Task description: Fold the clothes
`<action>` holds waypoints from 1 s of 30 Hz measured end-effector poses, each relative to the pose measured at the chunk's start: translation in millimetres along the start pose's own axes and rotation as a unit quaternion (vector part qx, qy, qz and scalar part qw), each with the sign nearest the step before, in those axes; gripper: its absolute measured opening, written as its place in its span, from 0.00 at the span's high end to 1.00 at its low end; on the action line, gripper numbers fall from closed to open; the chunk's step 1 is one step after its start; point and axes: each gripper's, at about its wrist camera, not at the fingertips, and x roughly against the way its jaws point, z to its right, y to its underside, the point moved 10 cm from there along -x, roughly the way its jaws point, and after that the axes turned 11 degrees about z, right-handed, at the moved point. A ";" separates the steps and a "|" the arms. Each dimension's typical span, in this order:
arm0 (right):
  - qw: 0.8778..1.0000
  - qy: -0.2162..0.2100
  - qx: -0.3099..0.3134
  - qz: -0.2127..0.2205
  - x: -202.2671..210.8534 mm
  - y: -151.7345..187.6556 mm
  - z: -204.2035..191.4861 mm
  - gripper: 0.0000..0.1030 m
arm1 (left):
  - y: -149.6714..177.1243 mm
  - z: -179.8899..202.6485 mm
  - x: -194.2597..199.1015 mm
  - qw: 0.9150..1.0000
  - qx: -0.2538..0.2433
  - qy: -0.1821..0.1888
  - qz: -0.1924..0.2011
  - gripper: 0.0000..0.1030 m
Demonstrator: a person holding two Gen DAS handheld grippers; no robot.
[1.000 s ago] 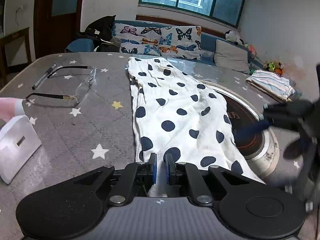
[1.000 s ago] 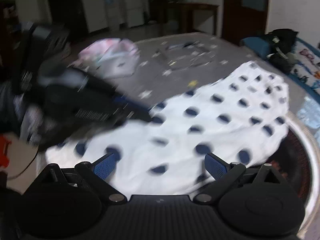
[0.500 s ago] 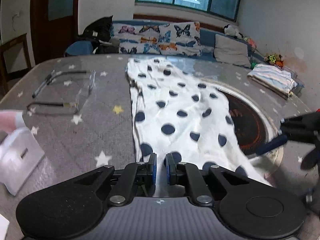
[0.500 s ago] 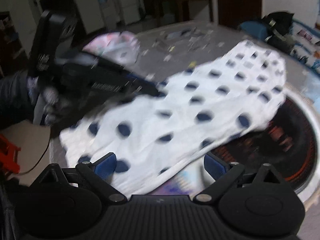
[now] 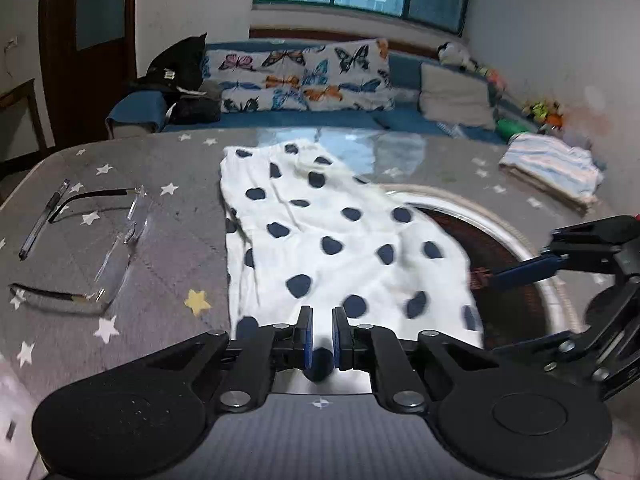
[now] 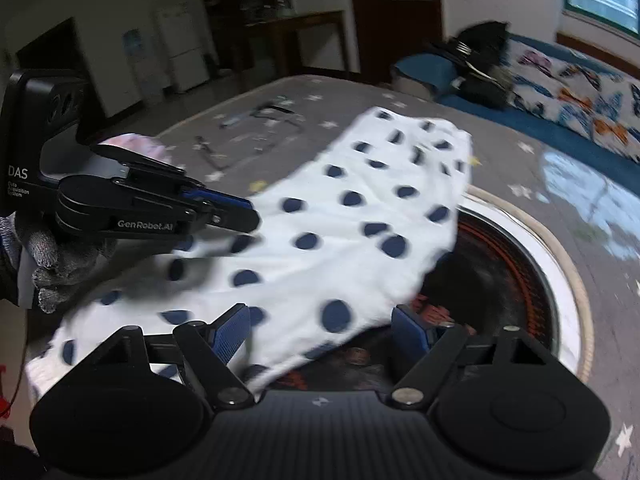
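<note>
While the left gripper (image 5: 319, 330) pinches the near hem of the white navy-dotted cotton garment (image 5: 320, 240) and the right gripper (image 6: 320, 330) gapes unladen, single-corner lifting risks skewed folds, or dragging cloth leftward into the clear-lensed spectacles (image 5: 100, 252)

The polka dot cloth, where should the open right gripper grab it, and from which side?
Grab the cloth by its near free corner over the round burner, coming in from that side. The left gripper already pinches the other near corner, and this edge hangs loose between the right gripper's fingers.
</note>
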 end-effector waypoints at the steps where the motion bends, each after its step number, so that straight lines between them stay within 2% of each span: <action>1: 1.000 0.007 -0.007 -0.001 -1.8 1.6 6.7 0.30 | 1.5 -3.8 -4.8 1.000 0.001 -0.006 -0.004 0.90; 4: 1.000 0.017 -0.024 -0.003 -5.7 5.7 24.5 0.36 | 7.0 -16.1 -14.8 1.000 0.011 -0.021 -0.014 0.90; 7: 0.999 0.015 -0.031 0.000 -9.6 6.4 35.5 0.42 | 9.2 -19.9 -16.0 1.000 0.017 -0.020 -0.011 0.89; 11: 0.999 -0.009 -0.033 0.007 -15.9 4.2 38.2 0.45 | 10.0 -21.1 -16.6 1.000 0.017 -0.018 -0.007 0.90; 16: 0.999 -0.038 -0.036 0.013 -23.6 3.0 36.1 0.57 | 9.7 -19.9 -16.9 1.000 0.010 -0.018 -0.006 0.89; 19: 0.998 -0.048 -0.042 0.019 -24.8 3.3 37.9 0.71 | 9.9 -18.9 -16.7 1.000 0.005 -0.018 -0.006 0.89; 21: 0.997 -0.050 -0.045 0.022 -23.7 3.3 40.0 0.83 | 10.1 -18.1 -16.6 1.000 0.001 -0.019 -0.005 0.89; 24: 0.998 -0.042 -0.043 0.026 -16.8 1.9 42.7 0.94 | 9.9 -17.7 -16.6 1.000 -0.006 -0.022 -0.006 0.89; 30: 1.000 -0.002 -0.021 0.023 2.0 3.8 51.0 0.96 | 10.0 -21.5 -15.7 0.999 -0.018 -0.039 -0.003 0.87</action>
